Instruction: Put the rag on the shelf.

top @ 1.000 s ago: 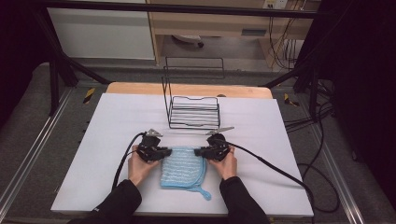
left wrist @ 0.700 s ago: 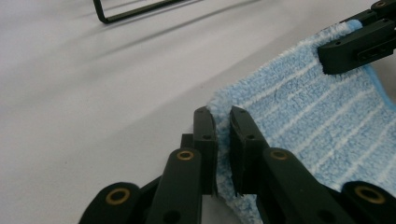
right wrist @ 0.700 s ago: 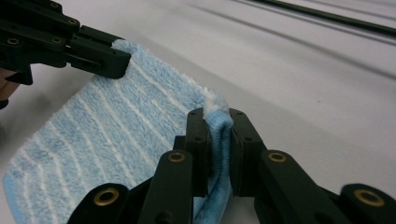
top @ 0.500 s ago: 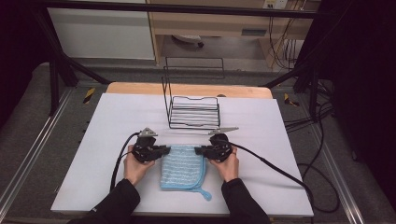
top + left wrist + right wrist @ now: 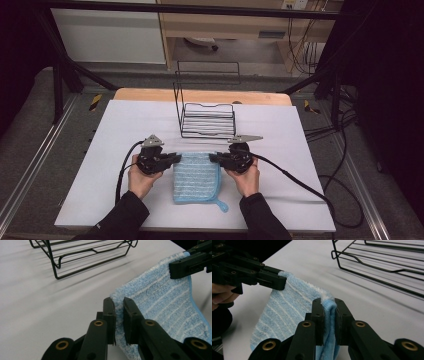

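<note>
Blue terry cloth with pale stripes, that's the towel [image 5: 197, 176] both grippers are working on here. It's sitting on the white table cover [image 5: 125, 125], just in front of the black wire rack [image 5: 207, 120], and its far edge is being held up off the surface while the near part is draping down toward the person.

The left gripper [image 5: 176, 157] is pinching the towel's far left corner, jaws nearly closed with just the fabric's thickness between them. In the left gripper view you can see the fluffy edge squeezed between the two black jaws [image 5: 119, 315], and the other gripper is biting the opposite corner farther off.

The right gripper [image 5: 214, 158] is doing the same on the far right corner, jaws almost together and clamping a fold of the cloth [image 5: 328, 315].

The two grippers are pointing at each other across the towel's top edge, which is stretching between them. A little blue loop [image 5: 222, 205] is hanging off the towel's near right corner, lying on the table.
</note>
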The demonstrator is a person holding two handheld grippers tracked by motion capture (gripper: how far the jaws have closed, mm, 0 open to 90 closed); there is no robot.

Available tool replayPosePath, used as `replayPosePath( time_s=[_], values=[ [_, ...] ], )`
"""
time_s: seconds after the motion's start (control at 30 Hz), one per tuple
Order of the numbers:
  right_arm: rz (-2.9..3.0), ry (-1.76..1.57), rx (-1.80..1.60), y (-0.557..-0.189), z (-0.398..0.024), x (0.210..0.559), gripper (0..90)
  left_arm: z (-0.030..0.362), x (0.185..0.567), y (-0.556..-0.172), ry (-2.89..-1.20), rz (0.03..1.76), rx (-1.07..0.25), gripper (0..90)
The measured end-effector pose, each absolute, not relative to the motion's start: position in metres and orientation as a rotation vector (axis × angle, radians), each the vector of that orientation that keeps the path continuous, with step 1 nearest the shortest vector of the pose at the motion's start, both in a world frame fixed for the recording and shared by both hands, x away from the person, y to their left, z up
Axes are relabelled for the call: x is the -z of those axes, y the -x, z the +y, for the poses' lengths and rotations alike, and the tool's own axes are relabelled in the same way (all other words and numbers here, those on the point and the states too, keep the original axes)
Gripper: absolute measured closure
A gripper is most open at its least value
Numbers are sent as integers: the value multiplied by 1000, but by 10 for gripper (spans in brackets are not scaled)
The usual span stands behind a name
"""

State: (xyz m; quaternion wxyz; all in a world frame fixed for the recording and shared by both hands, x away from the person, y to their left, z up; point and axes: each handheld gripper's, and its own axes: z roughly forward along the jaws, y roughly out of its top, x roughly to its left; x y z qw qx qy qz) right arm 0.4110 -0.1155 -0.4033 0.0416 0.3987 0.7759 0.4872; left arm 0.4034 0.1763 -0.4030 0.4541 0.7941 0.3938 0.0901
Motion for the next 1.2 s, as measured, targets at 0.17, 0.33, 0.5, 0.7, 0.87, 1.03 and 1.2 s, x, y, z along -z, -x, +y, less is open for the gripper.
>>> replayPosePath(
  time_s=[0.17,0.33,0.5,0.7,0.87,1.03,1.2],
  values=[
    [2354,-1192,-1502,-407,-117,395,811,175,395,-398,-1949,951,-261,811],
    [2339,-1166,-1510,-403,-117,387,813,175,388,-394,-1925,939,-281,813],
    [2315,-1145,-1543,-400,-120,380,813,176,381,-391,-1909,919,-287,812],
    [2283,-1102,-1553,-394,-121,366,813,176,372,-386,-1881,903,-313,812],
    [2250,-1060,-1557,-388,-120,355,812,176,362,-382,-1848,890,-339,812],
    [2200,-1010,-1570,-382,-120,343,813,176,351,-379,-1819,866,-364,812],
    [2165,-984,-1586,-381,-120,333,813,177,342,-378,-1793,848,-385,812]
  ],
)
